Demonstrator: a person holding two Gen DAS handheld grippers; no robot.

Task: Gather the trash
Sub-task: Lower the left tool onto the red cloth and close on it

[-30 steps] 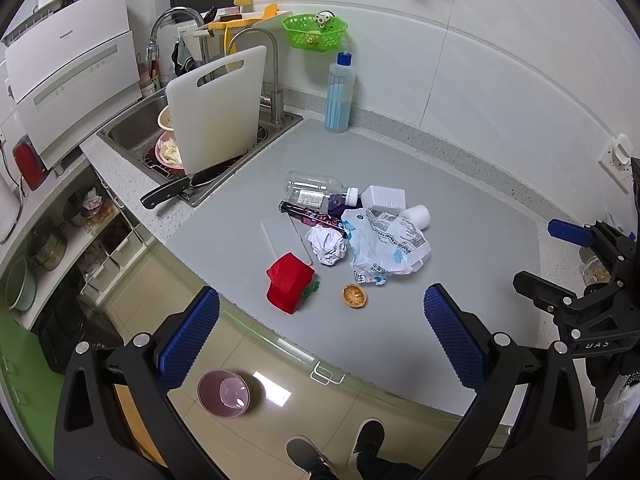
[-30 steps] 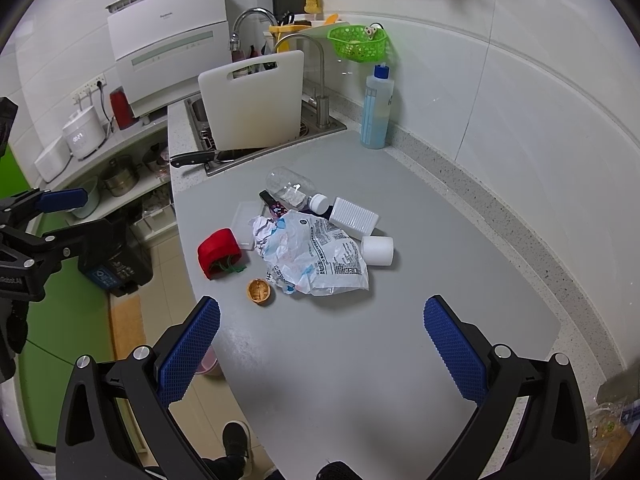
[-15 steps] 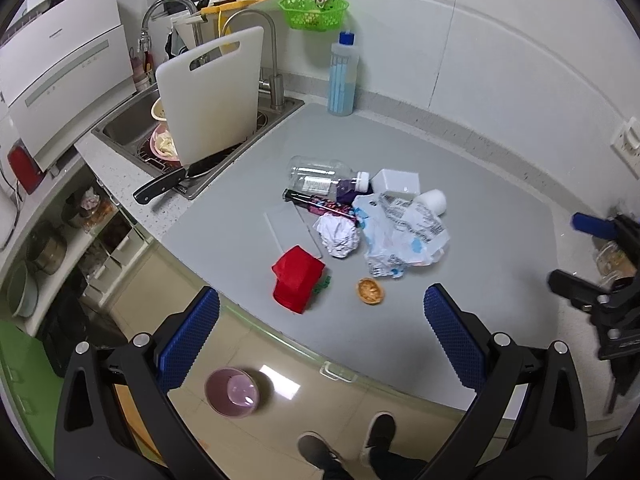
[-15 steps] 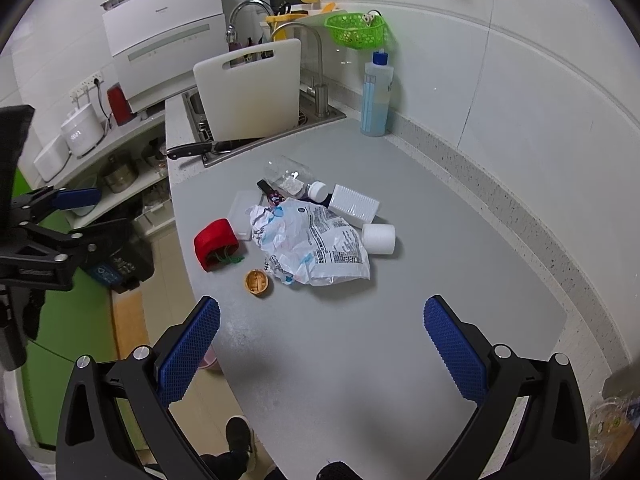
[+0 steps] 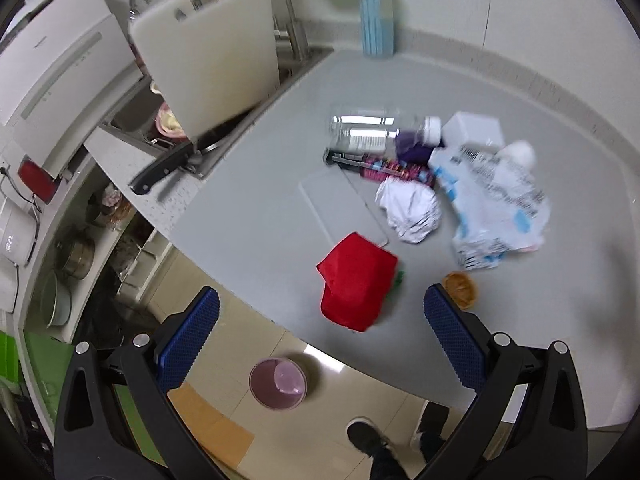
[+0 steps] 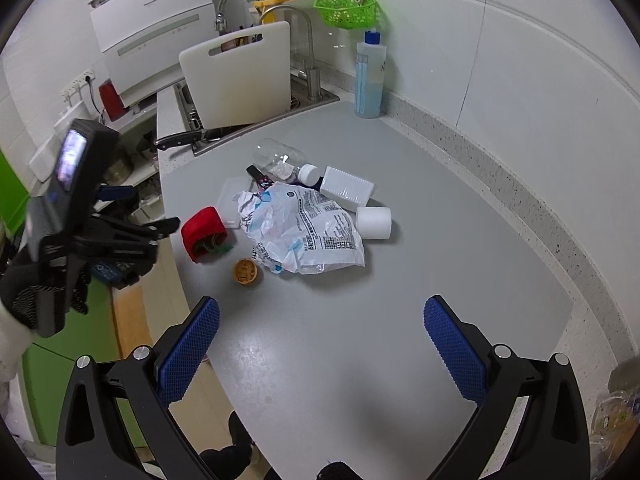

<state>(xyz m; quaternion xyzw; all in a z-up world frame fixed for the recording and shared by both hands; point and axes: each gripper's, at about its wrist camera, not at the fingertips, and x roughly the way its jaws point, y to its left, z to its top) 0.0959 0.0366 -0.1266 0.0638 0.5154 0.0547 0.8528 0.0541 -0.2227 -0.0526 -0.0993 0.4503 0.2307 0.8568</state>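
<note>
Grey bench (image 6: 400, 264) carries a heap of trash near its front edge. At the far left, a knife (image 6: 184, 139) lies on the rim of the sink (image 6: 320, 100), where a white cutting board (image 6: 236, 80) stands upright. Moving right, the left claw (image 5: 320, 334) hangs above the bench edge, its blue pads wide apart and empty, with the red cup (image 5: 356, 280) on its side just ahead between them. A pink bowl (image 5: 278, 383) sits on the floor below. Next comes a small orange peel cup (image 6: 245, 271), then a crumpled white plastic bag (image 6: 308, 232) touching a clear bottle (image 6: 280, 156), a white box (image 6: 346, 189) and a white roll (image 6: 374, 222). The right claw (image 6: 320, 336) hovers over bare bench, spread wide and holding nothing. A blue spray bottle (image 6: 369, 76) stands against the wall.
</note>
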